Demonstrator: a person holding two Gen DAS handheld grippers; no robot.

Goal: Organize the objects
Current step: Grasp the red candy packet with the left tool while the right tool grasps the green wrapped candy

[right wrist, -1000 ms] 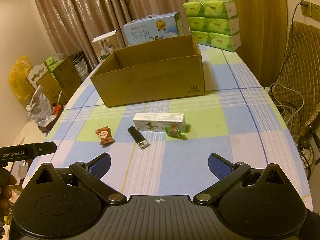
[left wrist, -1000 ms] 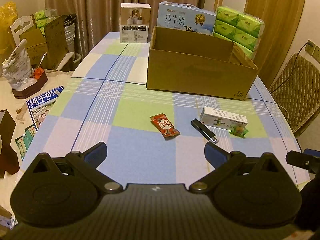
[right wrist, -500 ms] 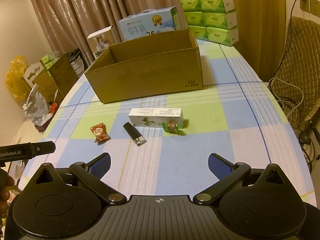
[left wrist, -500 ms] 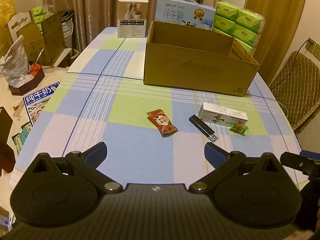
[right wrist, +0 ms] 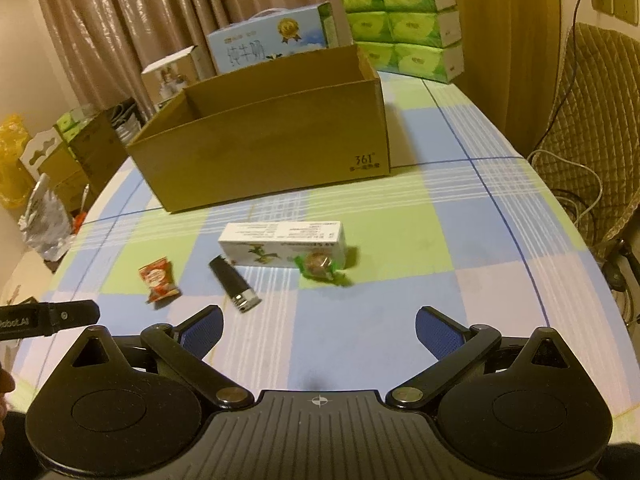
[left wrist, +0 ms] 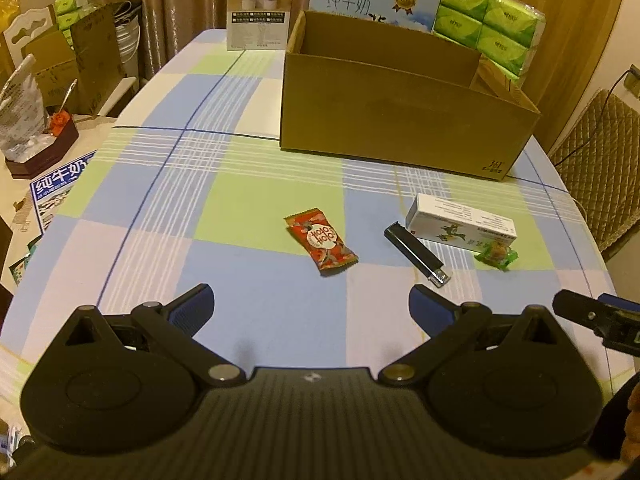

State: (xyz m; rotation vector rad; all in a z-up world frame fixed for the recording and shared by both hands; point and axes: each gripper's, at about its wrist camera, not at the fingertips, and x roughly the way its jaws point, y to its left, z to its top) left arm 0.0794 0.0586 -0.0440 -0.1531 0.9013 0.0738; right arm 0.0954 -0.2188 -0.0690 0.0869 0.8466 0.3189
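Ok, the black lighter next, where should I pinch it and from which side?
Grip the black lighter mid-body across its narrow width, coming from above. It lies flat and diagonal, metal end nearest the right gripper, so turn the fingers square to its long axis.

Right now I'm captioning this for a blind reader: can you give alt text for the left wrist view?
The open left gripper hovers over a checked tablecloth facing a red snack packet, a black lighter, a white carton and a green-wrapped candy. An open cardboard box stands behind them.
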